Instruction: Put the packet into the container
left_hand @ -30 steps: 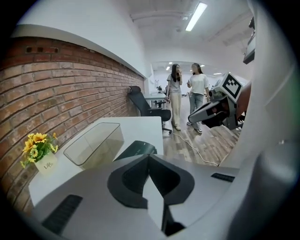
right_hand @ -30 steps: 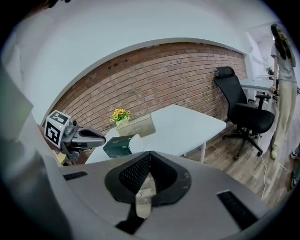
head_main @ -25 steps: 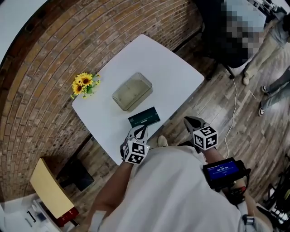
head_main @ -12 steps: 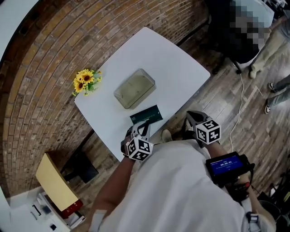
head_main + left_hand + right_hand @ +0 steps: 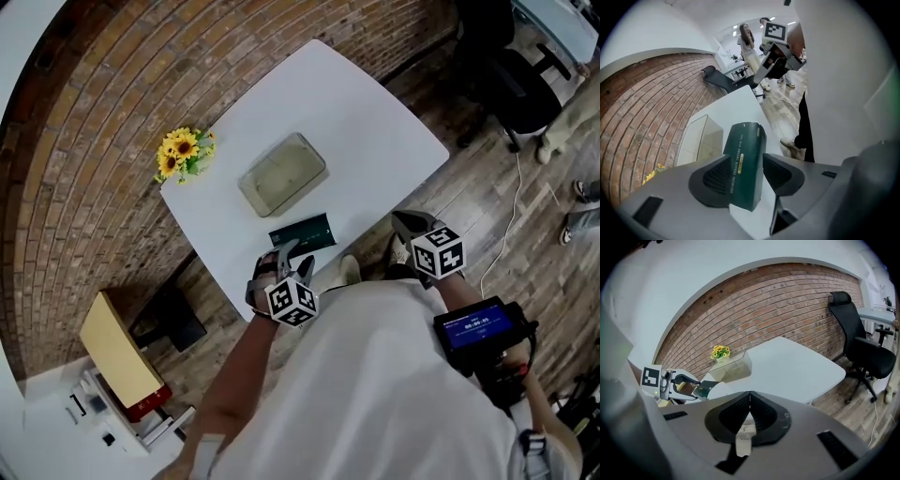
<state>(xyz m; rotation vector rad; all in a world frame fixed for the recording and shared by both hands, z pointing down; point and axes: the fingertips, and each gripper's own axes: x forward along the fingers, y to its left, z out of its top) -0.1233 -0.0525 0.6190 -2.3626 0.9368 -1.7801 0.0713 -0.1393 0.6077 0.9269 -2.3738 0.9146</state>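
Observation:
The dark green packet (image 5: 302,232) lies flat on the white table (image 5: 375,141) near its front edge. My left gripper (image 5: 291,255) reaches over that edge and its jaws are opening, one on each side of the packet's (image 5: 744,140) near end. The right pad stands clear of the packet with a thin gap; the left pad is at its side. The clear plastic container (image 5: 283,174) stands just beyond the packet and looks empty. My right gripper (image 5: 410,225) hovers off the table's front right side, shut with nothing in it (image 5: 750,393).
A bunch of yellow flowers (image 5: 183,155) stands at the table's left corner by the brick wall. A black office chair (image 5: 525,84) is at the far right, on the wood floor. A yellow box (image 5: 117,352) sits low on the left. A person (image 5: 749,44) stands far off.
The left gripper's jaws have spread apart and now straddle the packet's near end. The head view has shifted a little. The right gripper stays shut beside the table.

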